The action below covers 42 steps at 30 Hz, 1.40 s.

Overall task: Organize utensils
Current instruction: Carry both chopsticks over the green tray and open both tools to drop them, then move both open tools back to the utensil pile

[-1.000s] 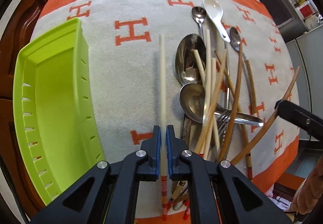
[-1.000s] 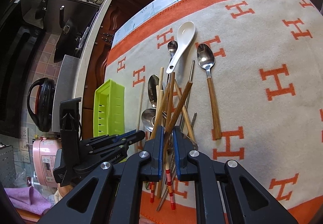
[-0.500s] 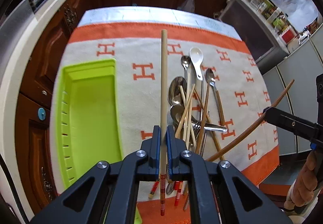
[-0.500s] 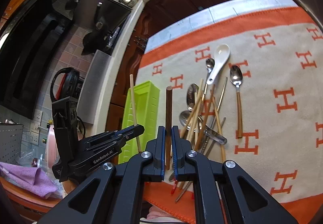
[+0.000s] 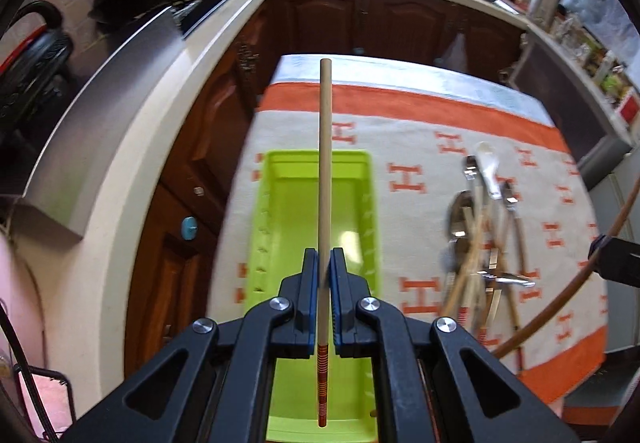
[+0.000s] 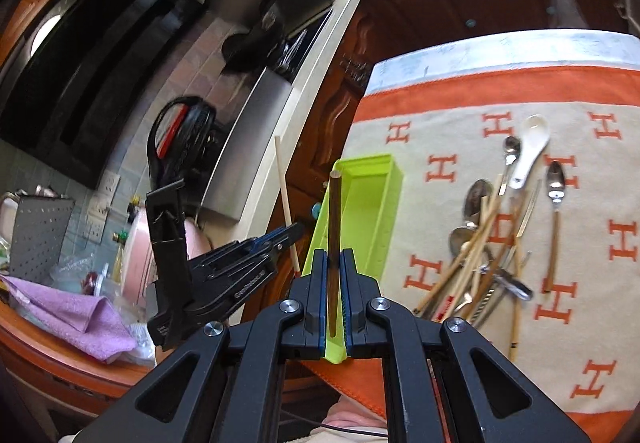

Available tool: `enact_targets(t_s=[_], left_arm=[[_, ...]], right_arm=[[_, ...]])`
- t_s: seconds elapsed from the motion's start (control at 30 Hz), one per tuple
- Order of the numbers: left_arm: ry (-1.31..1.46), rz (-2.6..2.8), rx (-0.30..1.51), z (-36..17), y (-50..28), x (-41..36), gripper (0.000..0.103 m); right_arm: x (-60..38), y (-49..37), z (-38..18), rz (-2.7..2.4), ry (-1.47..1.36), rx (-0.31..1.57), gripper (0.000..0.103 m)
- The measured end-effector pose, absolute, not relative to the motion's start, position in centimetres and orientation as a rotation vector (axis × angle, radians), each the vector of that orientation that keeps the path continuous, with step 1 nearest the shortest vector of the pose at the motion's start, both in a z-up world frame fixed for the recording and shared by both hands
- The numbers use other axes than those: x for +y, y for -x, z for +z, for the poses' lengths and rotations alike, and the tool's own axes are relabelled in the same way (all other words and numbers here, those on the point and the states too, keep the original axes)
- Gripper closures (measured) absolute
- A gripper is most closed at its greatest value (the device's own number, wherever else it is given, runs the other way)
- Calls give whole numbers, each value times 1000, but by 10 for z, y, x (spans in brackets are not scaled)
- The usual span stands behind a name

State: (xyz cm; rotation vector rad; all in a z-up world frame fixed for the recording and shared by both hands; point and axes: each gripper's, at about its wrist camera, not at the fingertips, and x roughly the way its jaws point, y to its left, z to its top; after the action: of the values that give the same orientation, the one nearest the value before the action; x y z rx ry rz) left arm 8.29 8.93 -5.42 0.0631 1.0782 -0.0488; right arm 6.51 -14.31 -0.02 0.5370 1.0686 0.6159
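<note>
My left gripper is shut on a pale wooden chopstick with a red-striped end, held in the air above the lime green tray. My right gripper is shut on a dark brown chopstick, lifted over the tray's near end. The left gripper and its pale chopstick show to the left in the right wrist view. The dark chopstick also shows at the right edge of the left wrist view.
A pile of chopsticks, metal spoons and a fork lies on the orange-and-cream cloth, right of the tray, with a white ceramic spoon and a wooden-handled spoon. Kitchen counters and dark cabinets surround the table.
Both grippers have lifted their chopsticks off the pile and risen. The left one has swung left, over the green tray; the right one has moved left toward the tray too.
</note>
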Motion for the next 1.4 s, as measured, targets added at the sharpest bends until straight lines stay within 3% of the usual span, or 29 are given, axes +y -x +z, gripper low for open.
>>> enact_targets(t_s=[0.37,0.7,0.73,0.83,0.87,1.17,1.4], left_arm=[[71,-19,1156,-114,-88,127,100],[86,-5,1160,-130,-103,128,99],[80,-5,1162,-131,-103,127,93],[61,9,1156,-133,-103,125,67],[58,7,1153,-133,-102,125,62],[57,15,1119,-122,-90,120,41],[37,-1,1109,-111,-78,108,40]], right_arm=[[-20,-123,-57,624,-310,1303,97],[24,-163,-118,485,-120,1321,95],[25,-165,-121,461,-104,1324,92],[21,-167,-128,436,-105,1327,66],[17,-167,-127,427,-118,1316,61],[-19,-152,-111,387,-160,1268,61],[-52,-125,-114,350,-159,1274,61]])
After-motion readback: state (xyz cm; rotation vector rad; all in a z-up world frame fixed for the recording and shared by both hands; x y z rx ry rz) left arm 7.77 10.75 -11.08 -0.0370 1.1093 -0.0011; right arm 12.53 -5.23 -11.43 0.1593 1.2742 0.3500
